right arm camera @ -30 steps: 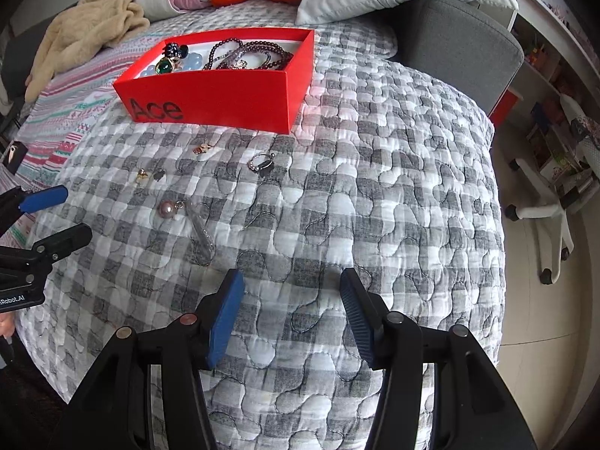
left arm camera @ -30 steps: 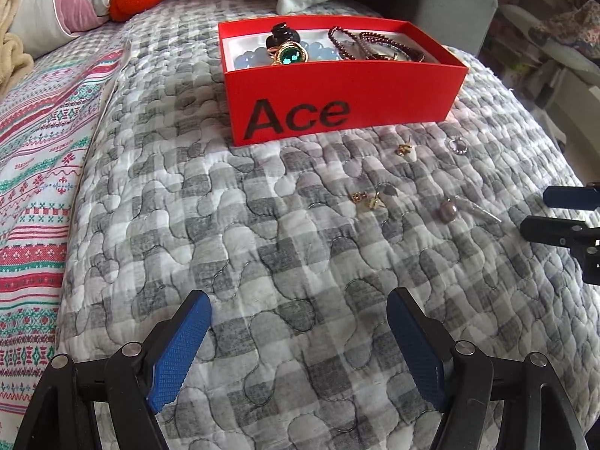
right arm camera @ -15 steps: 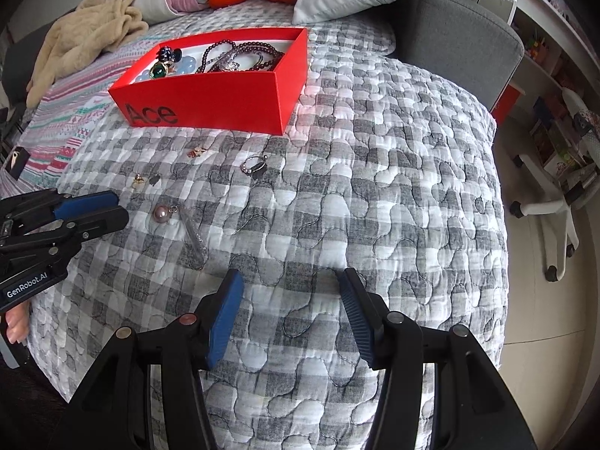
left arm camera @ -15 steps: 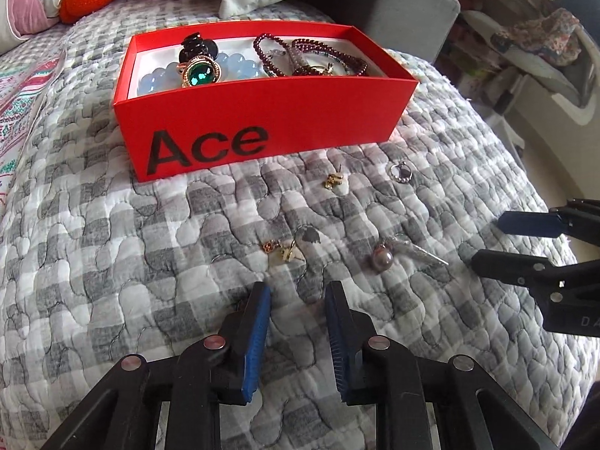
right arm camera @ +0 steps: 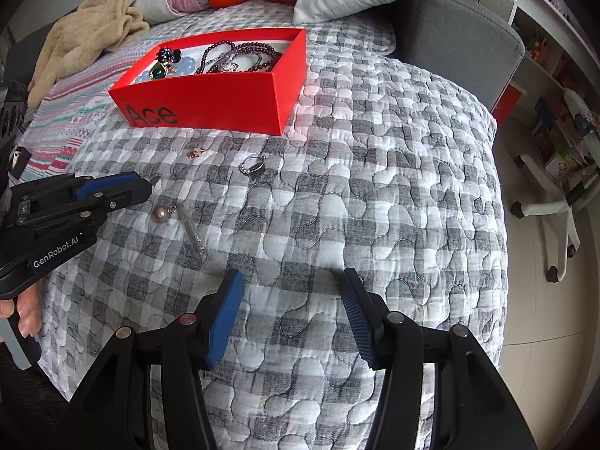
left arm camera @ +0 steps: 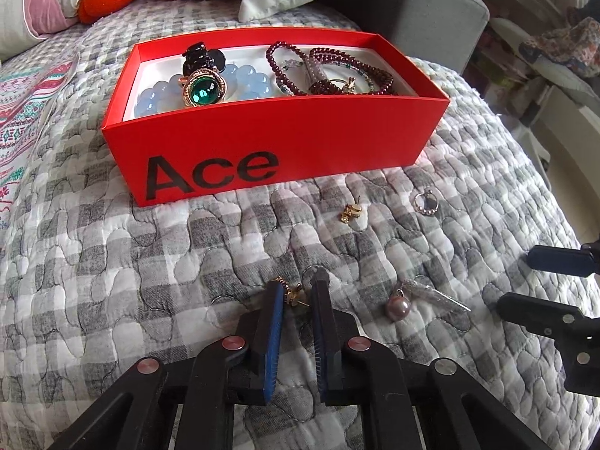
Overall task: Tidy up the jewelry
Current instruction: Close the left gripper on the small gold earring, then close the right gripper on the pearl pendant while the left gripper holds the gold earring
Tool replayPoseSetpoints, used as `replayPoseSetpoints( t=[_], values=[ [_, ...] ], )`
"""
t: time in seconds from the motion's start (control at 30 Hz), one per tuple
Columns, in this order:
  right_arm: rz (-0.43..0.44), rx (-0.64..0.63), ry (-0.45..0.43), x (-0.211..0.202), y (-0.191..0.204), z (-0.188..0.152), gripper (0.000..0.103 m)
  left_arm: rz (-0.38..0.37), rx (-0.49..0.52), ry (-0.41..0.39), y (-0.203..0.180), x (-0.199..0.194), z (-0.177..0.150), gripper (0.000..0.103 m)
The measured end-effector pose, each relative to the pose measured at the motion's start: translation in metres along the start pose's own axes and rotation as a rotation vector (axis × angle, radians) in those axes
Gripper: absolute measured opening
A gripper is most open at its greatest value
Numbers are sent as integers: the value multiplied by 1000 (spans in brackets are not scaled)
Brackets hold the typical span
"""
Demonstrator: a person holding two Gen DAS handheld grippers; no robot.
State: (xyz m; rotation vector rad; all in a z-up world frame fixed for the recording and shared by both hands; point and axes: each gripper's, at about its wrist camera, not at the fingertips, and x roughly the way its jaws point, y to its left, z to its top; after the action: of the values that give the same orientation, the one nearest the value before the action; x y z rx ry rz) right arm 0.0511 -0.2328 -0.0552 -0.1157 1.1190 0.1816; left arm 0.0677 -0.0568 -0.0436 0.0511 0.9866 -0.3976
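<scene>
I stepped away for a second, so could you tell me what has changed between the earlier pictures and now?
The left gripper moved in over the quilt to the gold earring, and its jaws have just been closing around it. The right gripper stayed put and open. The red box, pearl pendant, silver ring and other gold earring lie as before.

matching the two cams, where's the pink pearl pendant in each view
Left wrist: pink pearl pendant lies on the quilt, lower right of centre, right of the left hand-held gripper.
Right wrist: pendant at left of centre.
Shared landmark: red Ace box, farther back in both.
</scene>
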Motion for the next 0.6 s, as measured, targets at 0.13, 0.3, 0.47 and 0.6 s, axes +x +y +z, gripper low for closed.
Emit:
replayPoseSetpoints(
  t=[0.13, 0.3, 0.47, 0.6],
  values=[
    [7, 5, -1, -1, 0, 0, 57, 11, 11, 1, 0, -4, 1, 7],
    [68, -1, -1, -2, 11, 1, 57, 15, -16, -5, 11, -17, -4, 7],
    [85, -38, -3, 4, 34, 2, 57, 7, -32, -12, 22, -30, -9, 7],
    [111, -95, -14, 8, 58, 6, 58, 7, -50, -6, 33, -37, -15, 7]
  ],
)
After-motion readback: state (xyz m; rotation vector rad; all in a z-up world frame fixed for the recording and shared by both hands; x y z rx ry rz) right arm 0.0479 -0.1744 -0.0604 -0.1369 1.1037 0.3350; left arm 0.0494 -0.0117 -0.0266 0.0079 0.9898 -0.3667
